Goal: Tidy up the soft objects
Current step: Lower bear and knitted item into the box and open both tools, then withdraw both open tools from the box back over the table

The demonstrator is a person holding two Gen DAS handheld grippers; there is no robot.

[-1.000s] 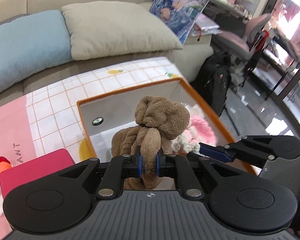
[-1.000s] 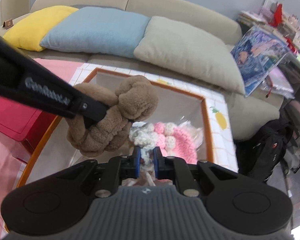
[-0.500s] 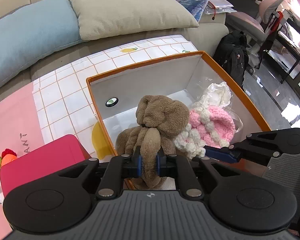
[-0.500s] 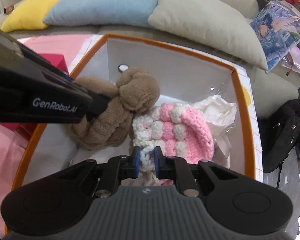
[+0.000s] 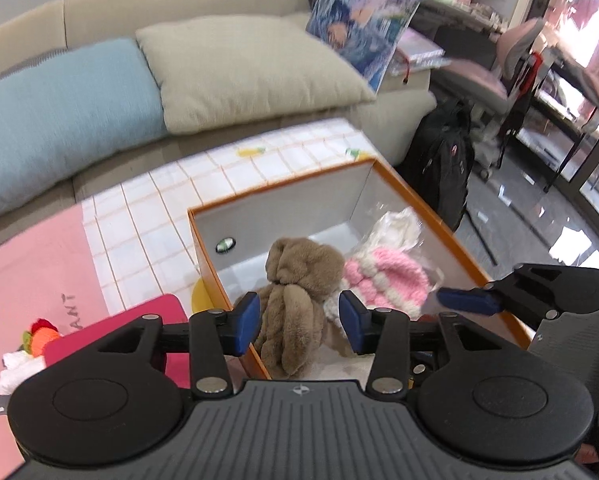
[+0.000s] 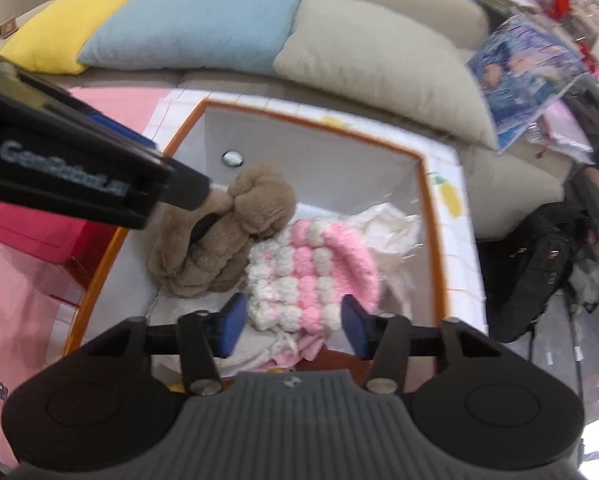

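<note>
— Two soft things lie in the orange-rimmed box (image 6: 429, 216): the brown plush (image 6: 223, 236) at 9 o'clock, touching the pink-and-white knitted hat (image 6: 315, 272) at 3.

— And the grips?

— Both jaws have just been opening. The left hand-held gripper (image 5: 298, 324) stands released, the plush between its blue pads but not pressed. The right hand-held gripper (image 6: 290, 330) is released too, astride the hat's near edge.

— Room to move?

— Open floor of the box shows toward 12 o'clock, before the far wall. A red box (image 5: 131, 328) sits just outside the left rim.

— Any writing?

— "ANT" on the pink mat (image 5: 31, 264); the lettering on the left gripper's side is blurred.
</note>
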